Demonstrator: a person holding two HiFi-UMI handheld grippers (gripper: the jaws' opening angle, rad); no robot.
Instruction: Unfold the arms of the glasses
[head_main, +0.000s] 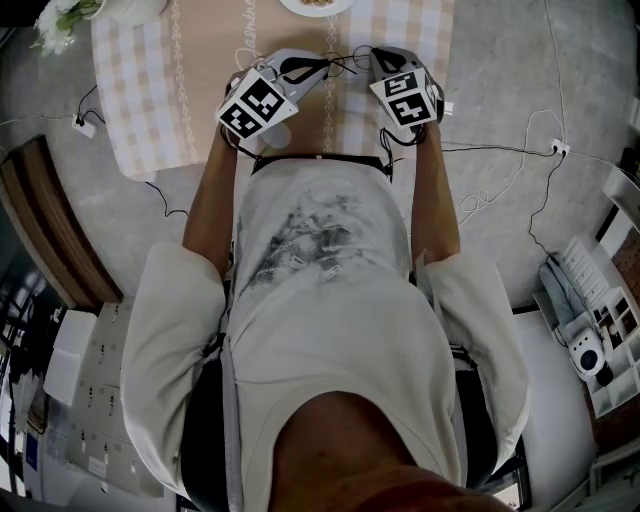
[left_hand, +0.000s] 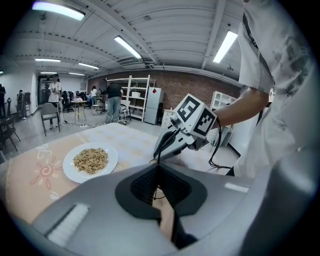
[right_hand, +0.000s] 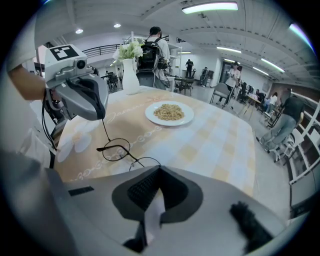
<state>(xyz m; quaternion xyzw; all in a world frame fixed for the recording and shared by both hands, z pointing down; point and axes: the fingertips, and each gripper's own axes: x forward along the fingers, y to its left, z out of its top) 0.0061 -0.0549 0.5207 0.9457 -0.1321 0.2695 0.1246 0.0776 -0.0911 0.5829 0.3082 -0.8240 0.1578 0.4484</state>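
**Item 1. Glasses** (right_hand: 118, 150): round lenses in a thin dark wire frame. They lie on the person's side of the plate (right_hand: 186, 120), near it but apart from it, over the checked tablecloth (right_hand: 215, 145). Whether they touch the cloth cannot be told. They span the gap between the two grippers. From the lens farther from the right gripper's camera, one thin arm rises to the tips of the other gripper.

**Item 2. Left gripper** (left_hand: 159, 174): its jaws are pressed together with a fine wire of the glasses pinched between the ribbed pads. Seen from its own camera, the plate lies ahead and to the left.

**Item 3. Right gripper** (right_hand: 159, 175): its jaws are pressed together. The rim of the nearer lens runs straight into the tips and appears to be nipped there. The plate stands beyond the tips, slightly right.

**Item 4. Plate**: white and round, heaped at the centre with pale brown food (right_hand: 170, 111). It rests on the tablecloth.

**Item 5. Vase** (right_hand: 130, 80): white, holding white flowers. It stands on the cloth well apart from the plate, to the person's left of it.

**Item 6. Person**: seated on the near side of the plate in a pale printed shirt (head_main: 330, 270). Both forearms reach towards the plate, and the gripper tips meet just short of it.
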